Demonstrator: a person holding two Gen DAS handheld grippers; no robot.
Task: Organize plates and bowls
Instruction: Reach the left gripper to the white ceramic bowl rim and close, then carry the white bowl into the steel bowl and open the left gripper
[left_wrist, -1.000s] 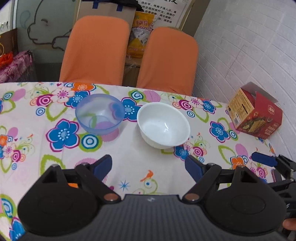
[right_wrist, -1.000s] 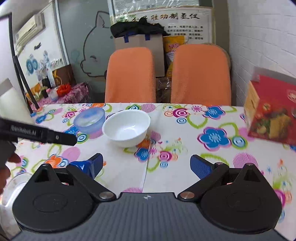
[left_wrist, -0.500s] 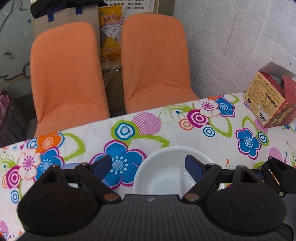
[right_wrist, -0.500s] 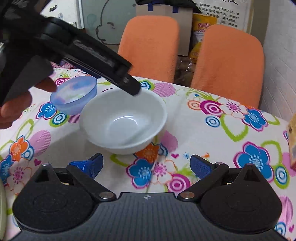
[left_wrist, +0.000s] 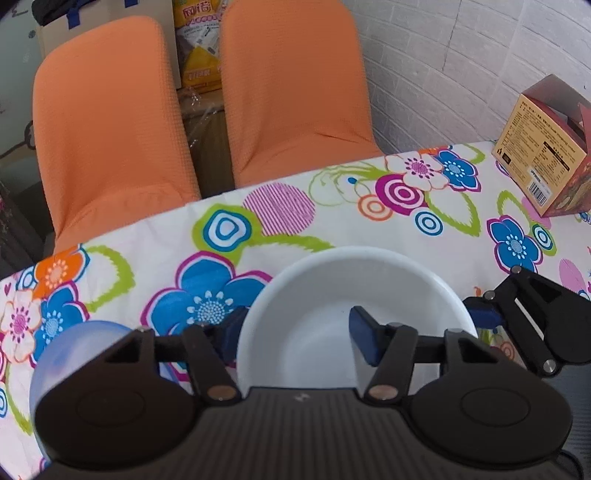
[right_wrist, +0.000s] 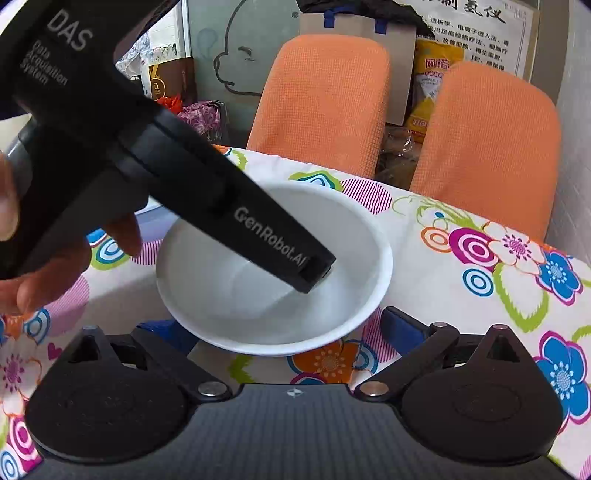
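White bowl (left_wrist: 332, 295) upright on floral surface (left_wrist: 332, 206), blue bowl (left_wrist: 74, 339) just left of it. Left tool (left_wrist: 295, 332) spread apart, straddling bowl's left rim, one finger inside. Right tool (right_wrist: 280, 332) spread apart at bowl's near side.

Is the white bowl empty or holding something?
Empty: the white bowl shows a bare white inside in both views; only the left gripper reaches over its rim.

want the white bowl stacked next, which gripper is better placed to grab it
Left, probably. The left gripper straddles the white bowl's rim, one finger inside and one outside toward the blue bowl. The right gripper is open, in front of the bowl.
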